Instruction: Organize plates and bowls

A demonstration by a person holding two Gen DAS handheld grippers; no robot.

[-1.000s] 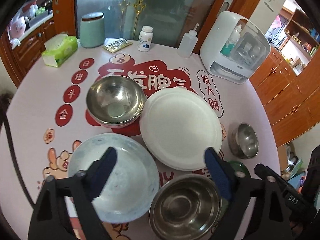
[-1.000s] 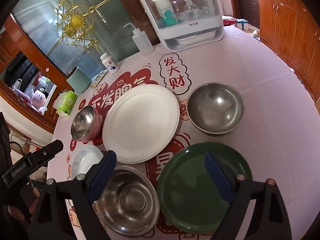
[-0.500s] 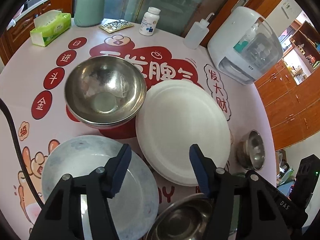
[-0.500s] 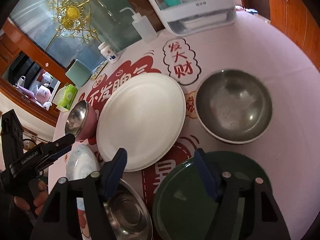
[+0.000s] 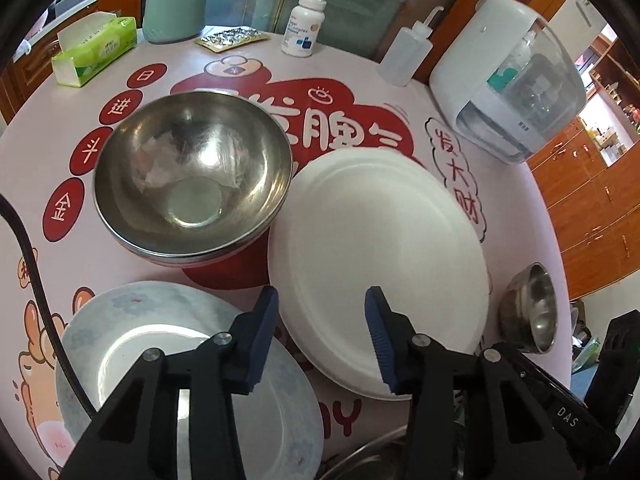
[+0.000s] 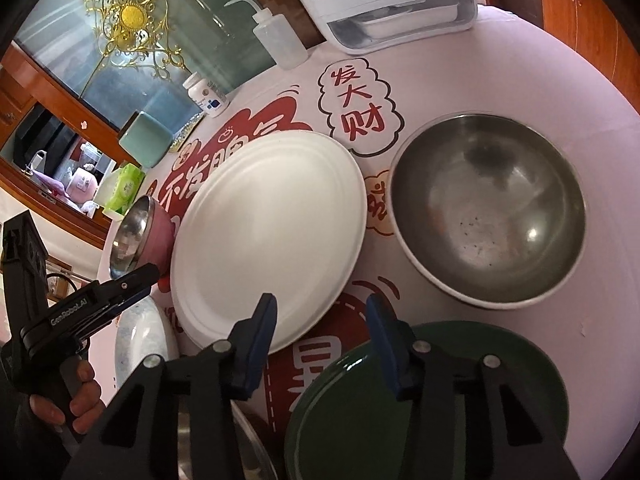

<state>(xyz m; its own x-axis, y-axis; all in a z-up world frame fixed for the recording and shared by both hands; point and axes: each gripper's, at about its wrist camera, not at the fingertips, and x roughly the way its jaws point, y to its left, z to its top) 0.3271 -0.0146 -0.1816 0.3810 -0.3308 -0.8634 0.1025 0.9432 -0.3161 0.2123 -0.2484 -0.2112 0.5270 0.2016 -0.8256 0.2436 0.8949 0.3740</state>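
Hovering left gripper (image 5: 322,334) over white plate (image 5: 376,264) near rim, jaws just closing, empty

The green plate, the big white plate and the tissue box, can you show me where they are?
green plate (image 6: 472,412), right wrist view, on its shiny inner face.
big white plate (image 5: 376,256), left wrist view, on the flat middle.
tissue box (image 5: 96,50), left wrist view, on its green side.

Both tongs tilt steeply downward, jaws just narrowed yet parted, nothing pinched between them. The left tongs (image 5: 320,334) and right tongs (image 6: 320,340) point toward twelve o'clock. A hand (image 6: 68,396) grips the left handle.
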